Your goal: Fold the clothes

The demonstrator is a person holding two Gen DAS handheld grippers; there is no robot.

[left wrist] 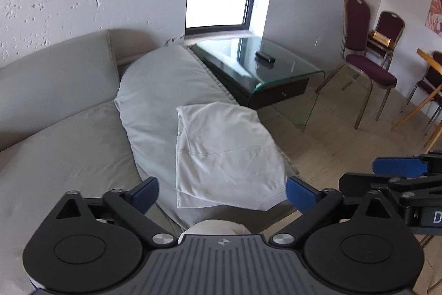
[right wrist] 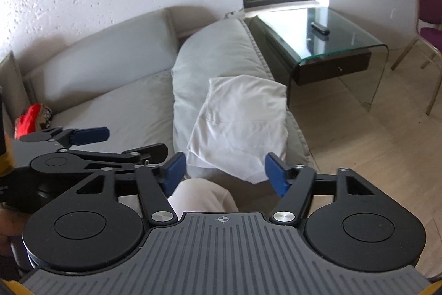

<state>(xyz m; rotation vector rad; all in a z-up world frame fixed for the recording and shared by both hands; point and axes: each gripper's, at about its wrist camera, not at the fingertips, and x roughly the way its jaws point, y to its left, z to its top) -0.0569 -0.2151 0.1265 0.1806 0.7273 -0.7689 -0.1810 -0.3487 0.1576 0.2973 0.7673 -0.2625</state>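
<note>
A folded white garment (left wrist: 226, 154) (right wrist: 243, 126) lies on the grey cushioned arm of a sofa (left wrist: 154, 90) (right wrist: 199, 65). My left gripper (left wrist: 222, 194) hovers above and in front of it, open, its blue pads wide apart with nothing between them. My right gripper (right wrist: 225, 172) is likewise open above the garment's near edge, holding nothing. The right gripper's blue pad (left wrist: 397, 166) shows at the right of the left wrist view. In the right wrist view the left gripper's pad (right wrist: 88, 135) shows at the left. A person's light-trousered knee (right wrist: 201, 195) is just below the grippers.
A glass side table (left wrist: 265, 65) (right wrist: 326, 38) with a black remote (left wrist: 264, 56) stands beyond the sofa arm under a window. Maroon chairs (left wrist: 364, 46) and a wooden table edge (left wrist: 428, 57) stand at right. A red item (right wrist: 33, 115) lies on the sofa seat at left.
</note>
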